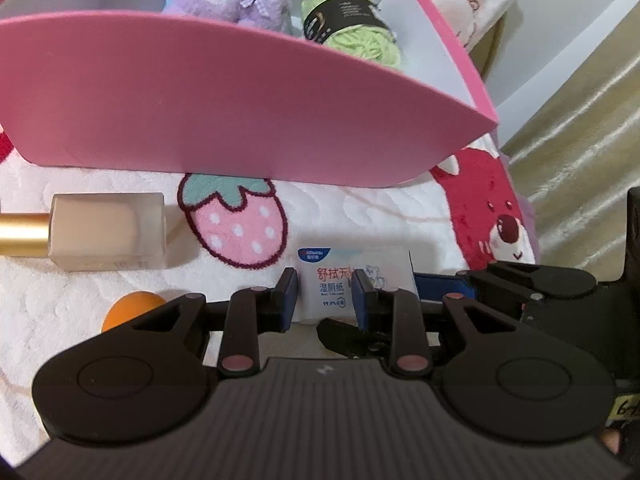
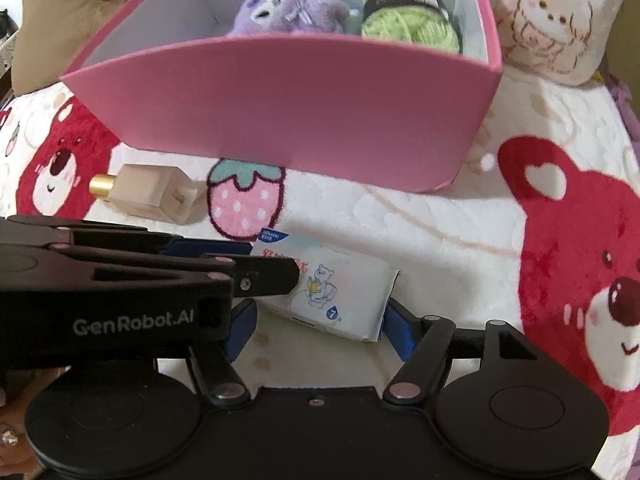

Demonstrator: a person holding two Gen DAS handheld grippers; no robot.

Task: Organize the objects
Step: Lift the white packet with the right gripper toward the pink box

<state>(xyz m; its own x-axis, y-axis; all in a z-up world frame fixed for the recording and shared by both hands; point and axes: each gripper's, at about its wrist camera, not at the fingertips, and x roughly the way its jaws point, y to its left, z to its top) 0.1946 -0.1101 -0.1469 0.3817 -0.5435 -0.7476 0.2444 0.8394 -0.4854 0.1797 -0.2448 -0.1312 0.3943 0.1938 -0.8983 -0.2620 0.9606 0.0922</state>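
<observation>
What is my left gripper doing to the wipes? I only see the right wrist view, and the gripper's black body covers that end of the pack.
Observer: The left gripper has both blue pads shut on one narrow end of the wipes pack.
Operator: Is there more to tidy that I can't see?
Observer: Yes. An orange round thing lies on the blanket, just in front of the bottle.

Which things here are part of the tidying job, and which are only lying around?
Part of the job:
- pink box
- purple plush toy and green yarn, already in the box
- wipes pack, in the left gripper
- bottle
- orange ball

Lying around:
- blanket
- cushion
</observation>
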